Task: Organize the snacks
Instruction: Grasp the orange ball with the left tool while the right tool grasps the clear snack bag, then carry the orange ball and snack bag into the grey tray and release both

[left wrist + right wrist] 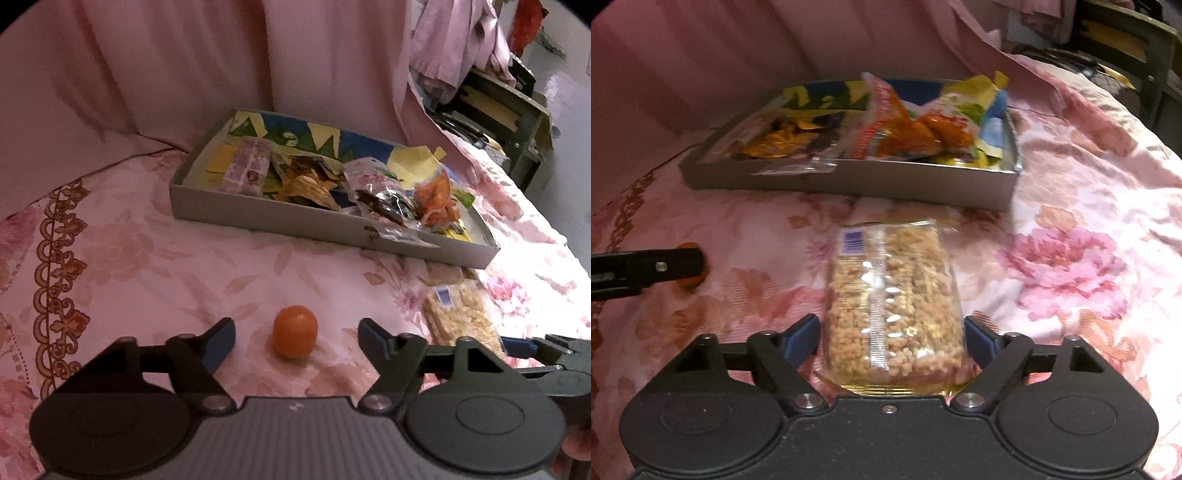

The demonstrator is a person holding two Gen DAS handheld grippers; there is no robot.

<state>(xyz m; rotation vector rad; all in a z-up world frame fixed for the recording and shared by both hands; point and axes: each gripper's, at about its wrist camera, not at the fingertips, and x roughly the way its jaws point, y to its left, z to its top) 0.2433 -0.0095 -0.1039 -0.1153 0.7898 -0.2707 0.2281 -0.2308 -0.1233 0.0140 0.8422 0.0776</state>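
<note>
1. Furthest left lies the pink floral bedspread [110,258], with an ornamental border running down its edge and a pink draped cloth [184,66] rising behind it
2. The left gripper [297,339] has its fingers spread wide around a small orange egg-shaped item [295,331]; the pads stand clear of it on both sides, so nothing is gripped yet
3. Behind, the shallow grey box [295,221] already holds several snacks: a pale wrapper at its left end, golden packets in the middle, a clear packet and an orange-red bag [437,199] at its right end. I judge the sorting well along
4. What is left, as far as can be seen: the orange item and the clear bag of puffed grain [894,306], both on the bedspread outside the box
5. The right gripper [892,339] straddles the near end of that bag, fingers fairly wide and just beside its sides; firm pressing cannot be confirmed
6. Far right stand a dark shelf [517,122] and hanging clothes, well apart
7. Possible obstacles: the box's near wall, its crowded right end, and a clear wrapper hanging over the rim
</note>
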